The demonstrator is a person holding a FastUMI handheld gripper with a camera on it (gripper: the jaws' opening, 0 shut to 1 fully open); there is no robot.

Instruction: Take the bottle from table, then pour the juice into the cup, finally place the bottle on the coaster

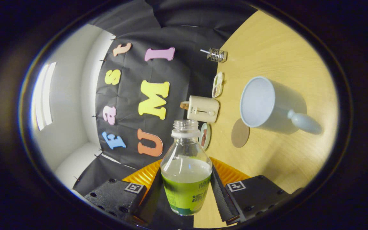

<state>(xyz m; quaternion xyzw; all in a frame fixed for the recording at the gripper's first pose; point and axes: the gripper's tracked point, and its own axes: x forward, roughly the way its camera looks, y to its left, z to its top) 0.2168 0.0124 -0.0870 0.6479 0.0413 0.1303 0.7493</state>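
Two black fingers (223,195) of the one gripper (186,195) clamp one bottle (186,169), a ridged pad pressed on each side of its lower body, so the jaws are clenched on it. Bottle is clear plastic, cap off, open neck pointing away from the camera, green label round the bottom half. Pale liquid inside, surface line sitting about at the label's top edge. View is rolled sideways: the table (276,54) runs up the side of the right finger, the booth wall is on the other side, so the bottle is lifted clear of the wood, touching only the pads. Orange gripper body shows behind the bottle, one square marker tag on each finger block, two tags total.

Beyond the bottle mouth, on the table: one round brown coaster (240,133), flat and bare. Just beside it, one pale blue cup (259,101) with a single knobbed handle, its open mouth turned toward the camera, inside looks empty. Cup and coaster are close but apart.

Further out, along the table's back edge by the wall, four more items in a row: one small plate (205,136) nearest the bottle neck, one cream toaster (203,109) with a lever and a dial, one small oblong dish (217,84) with something in it, too small to tell what, and one clear glass item (216,55) with a rod sticking out, maybe a small press or jar.

Count: one bottle, one cup, one coaster, one gripper, two fingers.
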